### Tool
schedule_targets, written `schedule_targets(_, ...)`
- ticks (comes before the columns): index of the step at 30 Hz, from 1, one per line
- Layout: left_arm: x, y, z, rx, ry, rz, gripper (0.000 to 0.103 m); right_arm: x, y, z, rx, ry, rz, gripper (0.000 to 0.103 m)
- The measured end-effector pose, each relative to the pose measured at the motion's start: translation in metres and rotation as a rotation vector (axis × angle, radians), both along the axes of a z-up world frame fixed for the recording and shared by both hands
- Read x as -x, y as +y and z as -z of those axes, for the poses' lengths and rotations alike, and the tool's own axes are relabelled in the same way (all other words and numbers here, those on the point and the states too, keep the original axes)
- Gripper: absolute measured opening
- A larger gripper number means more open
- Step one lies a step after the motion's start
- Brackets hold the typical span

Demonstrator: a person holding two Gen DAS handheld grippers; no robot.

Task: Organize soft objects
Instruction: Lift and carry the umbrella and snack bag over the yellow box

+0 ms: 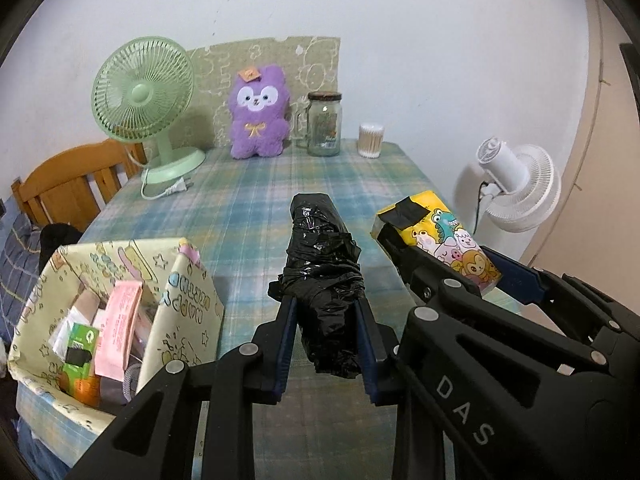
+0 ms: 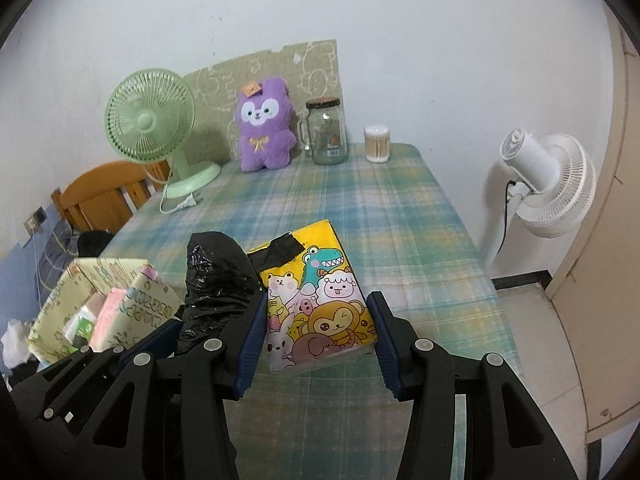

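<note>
My left tool [image 1: 326, 344] pinches a black plastic-wrapped bundle [image 1: 324, 280], my right tool [image 2: 318, 344] clamps a cartoon tissue pack [image 2: 316, 300], both held above the counter [image 2: 400, 220]. The patterned box [image 1: 192, 292] at left already holds several packets; these two remain.

The letters "DAS" are seen in white on the right gripper [image 1: 440, 264] body — nothing else is legible.
</note>
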State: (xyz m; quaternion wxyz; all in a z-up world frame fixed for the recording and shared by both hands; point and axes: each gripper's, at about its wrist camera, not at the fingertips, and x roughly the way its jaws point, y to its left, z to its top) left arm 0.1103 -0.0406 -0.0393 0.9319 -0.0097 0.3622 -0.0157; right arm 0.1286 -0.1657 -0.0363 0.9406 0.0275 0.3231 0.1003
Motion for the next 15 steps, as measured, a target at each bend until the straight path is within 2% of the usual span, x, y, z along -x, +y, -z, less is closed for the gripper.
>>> schedule_targets(8,0.01,-0.004,-0.024,-0.012,-0.042,0.056,0.028,0.017,-0.002,-0.024,-0.01,-0.042,0.031,0.053)
schedule_targets(15,0.02,-0.005,-0.038,-0.026,-0.073,0.094,0.028,0.032,-0.001,-0.041,0.03,-0.057,0.078,0.053)
